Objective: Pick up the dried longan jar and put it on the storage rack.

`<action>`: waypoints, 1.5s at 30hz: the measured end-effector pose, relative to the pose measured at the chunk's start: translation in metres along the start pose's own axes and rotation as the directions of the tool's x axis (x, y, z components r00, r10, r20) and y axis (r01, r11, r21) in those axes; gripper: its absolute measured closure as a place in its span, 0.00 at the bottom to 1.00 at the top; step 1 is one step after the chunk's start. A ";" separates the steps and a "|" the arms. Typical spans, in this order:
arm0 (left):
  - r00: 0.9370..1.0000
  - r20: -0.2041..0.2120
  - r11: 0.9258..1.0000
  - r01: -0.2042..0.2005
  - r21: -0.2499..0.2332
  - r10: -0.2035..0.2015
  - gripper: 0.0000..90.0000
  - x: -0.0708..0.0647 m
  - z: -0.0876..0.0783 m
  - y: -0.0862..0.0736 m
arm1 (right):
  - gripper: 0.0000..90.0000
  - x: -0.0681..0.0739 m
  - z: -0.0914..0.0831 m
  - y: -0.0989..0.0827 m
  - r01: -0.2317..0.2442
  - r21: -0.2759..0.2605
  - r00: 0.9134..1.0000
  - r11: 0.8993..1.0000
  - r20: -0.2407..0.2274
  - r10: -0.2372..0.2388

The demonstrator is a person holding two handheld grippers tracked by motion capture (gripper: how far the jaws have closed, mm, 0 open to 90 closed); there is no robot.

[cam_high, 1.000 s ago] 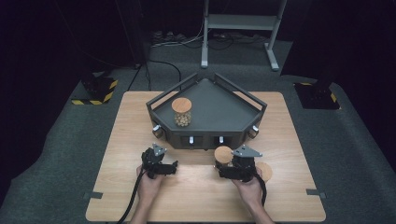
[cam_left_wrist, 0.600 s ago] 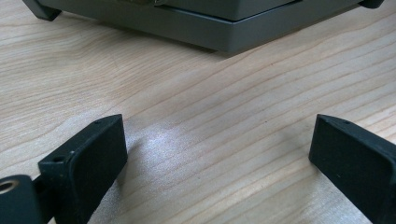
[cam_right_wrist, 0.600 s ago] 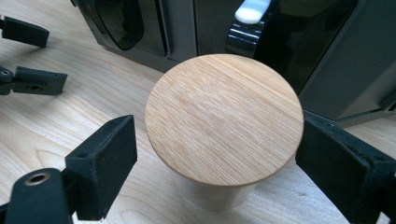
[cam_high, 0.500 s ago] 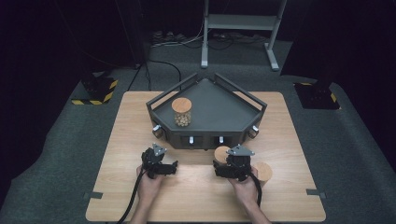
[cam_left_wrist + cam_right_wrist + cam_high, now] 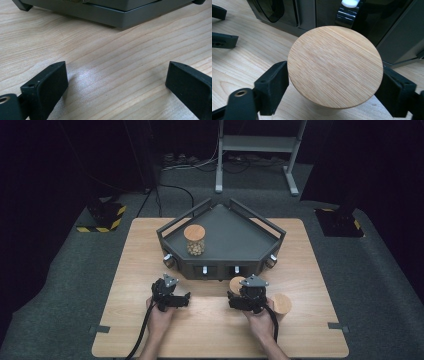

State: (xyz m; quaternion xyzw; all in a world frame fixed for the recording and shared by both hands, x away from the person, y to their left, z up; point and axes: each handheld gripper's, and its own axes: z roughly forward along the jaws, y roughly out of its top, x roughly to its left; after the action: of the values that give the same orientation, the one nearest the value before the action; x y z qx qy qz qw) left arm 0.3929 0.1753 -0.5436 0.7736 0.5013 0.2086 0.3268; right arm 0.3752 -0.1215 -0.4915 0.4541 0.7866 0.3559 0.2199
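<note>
1. A light wooden table (image 5: 125, 270) carries a dark grey five-sided metal tray stand (image 5: 225, 237) with raised rails, set toward the far middle of the tabletop.
2. On the tray's left part stands a clear glass jar with a round wooden lid (image 5: 194, 239), filled partway with small pale round pieces.
3. The left gripper (image 5: 170, 292), held in the person's left hand (image 5: 159, 319), sits low over bare tabletop near the tray's front left corner — in the left gripper view its two black jaws stand wide apart with nothing but wood grain between them.
4. The right gripper (image 5: 243, 295), held in the person's right hand (image 5: 260, 322), is just in front of the tray's front face.
5. In the right gripper view a second jar with a round pale wooden lid (image 5: 335, 66) sits between the jaws; the left jaw is against the lid's edge and the right jaw is at or just beside the opposite edge, so whether the grip is fully closed on it I cannot tell.
6. That jar stands on the table, just before the tray's front wall and near a black knob with a white tip (image 5: 350, 10).
7. A third wooden-lidded jar (image 5: 281, 304) stands on the table just right of the right hand.
8. The other gripper's black jaws (image 5: 223, 41) appear at the left edge of the right gripper view.
</note>
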 end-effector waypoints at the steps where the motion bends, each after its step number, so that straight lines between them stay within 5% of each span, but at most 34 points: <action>1: 1.000 0.000 1.000 0.000 0.000 0.000 0.05 0.000 0.000 0.000 | 0.24 0.000 0.000 0.000 0.003 -0.001 1.000 1.000 0.005 -0.003; 19: 1.000 0.000 1.000 0.000 0.000 0.000 0.05 0.000 0.000 0.000 | 0.29 -0.001 -0.003 -0.002 -0.019 -0.032 1.000 0.999 -0.008 0.019; 45: 1.000 0.001 1.000 -0.001 0.000 0.001 0.05 0.000 0.000 0.000 | 0.29 -0.007 -0.039 0.023 0.001 -0.076 0.996 0.997 -0.083 -0.007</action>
State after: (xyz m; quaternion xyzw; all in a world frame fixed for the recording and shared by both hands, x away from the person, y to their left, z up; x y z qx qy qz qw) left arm 0.3928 0.1753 -0.5437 0.7738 0.5008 0.2085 0.3270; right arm 0.3651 -0.1343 -0.4486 0.4285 0.7821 0.4036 0.2047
